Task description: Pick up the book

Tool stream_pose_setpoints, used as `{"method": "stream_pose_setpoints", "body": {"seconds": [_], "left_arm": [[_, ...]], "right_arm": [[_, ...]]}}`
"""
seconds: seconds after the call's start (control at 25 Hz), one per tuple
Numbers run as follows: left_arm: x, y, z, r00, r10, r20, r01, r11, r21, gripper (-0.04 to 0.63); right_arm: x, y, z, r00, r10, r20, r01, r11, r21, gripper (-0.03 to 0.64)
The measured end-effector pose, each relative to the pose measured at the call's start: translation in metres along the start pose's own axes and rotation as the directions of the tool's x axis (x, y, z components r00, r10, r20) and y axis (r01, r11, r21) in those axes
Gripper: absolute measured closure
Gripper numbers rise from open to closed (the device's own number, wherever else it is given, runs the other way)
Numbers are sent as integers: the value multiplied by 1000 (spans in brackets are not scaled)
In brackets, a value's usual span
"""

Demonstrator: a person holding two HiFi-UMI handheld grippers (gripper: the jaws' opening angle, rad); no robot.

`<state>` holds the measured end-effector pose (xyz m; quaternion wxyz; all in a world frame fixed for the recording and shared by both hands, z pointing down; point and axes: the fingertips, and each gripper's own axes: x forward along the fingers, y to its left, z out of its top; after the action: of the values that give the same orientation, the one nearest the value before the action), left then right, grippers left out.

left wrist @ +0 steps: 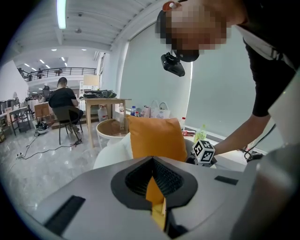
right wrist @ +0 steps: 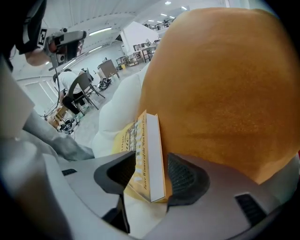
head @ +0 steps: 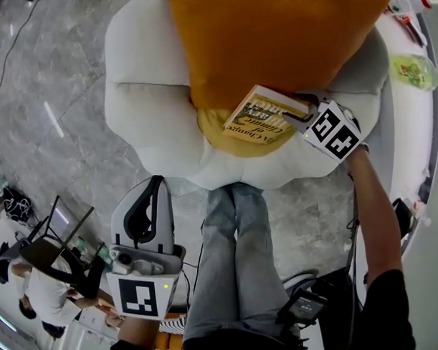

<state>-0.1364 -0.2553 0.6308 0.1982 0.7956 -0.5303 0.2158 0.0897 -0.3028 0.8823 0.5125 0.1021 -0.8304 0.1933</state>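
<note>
Your right tongs straddle the book
Jaws wide, either side of its corner, not gripping it — the book lies at the white cushion's middle, against the orange pillow; your left tongs hang closed, empty

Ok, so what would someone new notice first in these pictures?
Probably the big orange cushion propped on the white flower-shaped seat, filling the top of the head view. Next comes the yellow book lying at the cushion's lower edge, with the right gripper open around it, a jaw on either side and not yet pressing. The left gripper hangs shut and empty over the floor, beside the person's legs.
</note>
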Motion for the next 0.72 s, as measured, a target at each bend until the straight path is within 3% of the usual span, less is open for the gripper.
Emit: {"method": "stream_pose_setpoints", "body": {"seconds": [0.4, 0.72], "left_arm": [[6, 3, -6, 1000, -2, -15, 2, 1000, -19, 584], [4, -2, 8, 1000, -14, 16, 14, 1000, -11, 584]], "right_arm": [[19, 14, -9, 987, 130, -91, -135, 990, -44, 413], [3, 69, -7, 914, 328, -239, -362, 925, -113, 417]]}}
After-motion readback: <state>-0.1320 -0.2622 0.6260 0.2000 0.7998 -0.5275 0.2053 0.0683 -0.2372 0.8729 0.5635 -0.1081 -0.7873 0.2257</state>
